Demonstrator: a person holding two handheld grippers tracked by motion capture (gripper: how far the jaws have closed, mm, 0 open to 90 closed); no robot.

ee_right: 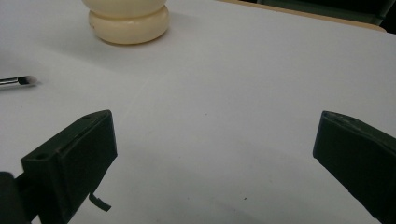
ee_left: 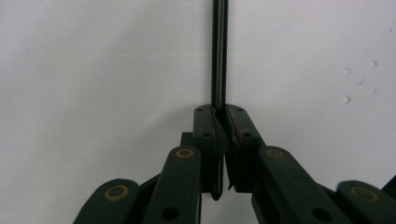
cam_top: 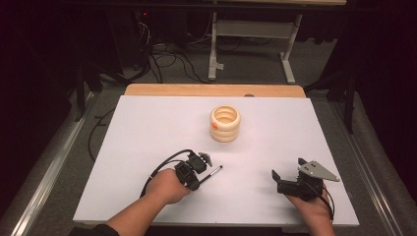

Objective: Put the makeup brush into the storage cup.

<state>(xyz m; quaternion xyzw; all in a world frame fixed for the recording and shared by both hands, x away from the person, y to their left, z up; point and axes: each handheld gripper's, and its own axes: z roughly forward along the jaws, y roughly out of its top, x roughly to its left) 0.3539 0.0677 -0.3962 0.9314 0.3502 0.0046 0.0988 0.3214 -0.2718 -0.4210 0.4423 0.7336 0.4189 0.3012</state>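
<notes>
Two grippers sit near the front edge of the white surface (cam_top: 147, 128): the left gripper (cam_top: 199, 179), left of the middle, has its jaws pinched on a thin dark brush (cam_top: 212, 173) whose tip points toward the far right corner, while the right gripper (cam_top: 287, 174), near the front right corner, has its jaws spread wide with nothing between them; farther off, a cream ribbed holder (cam_top: 225, 124) stands near the middle of the far edge
</notes>
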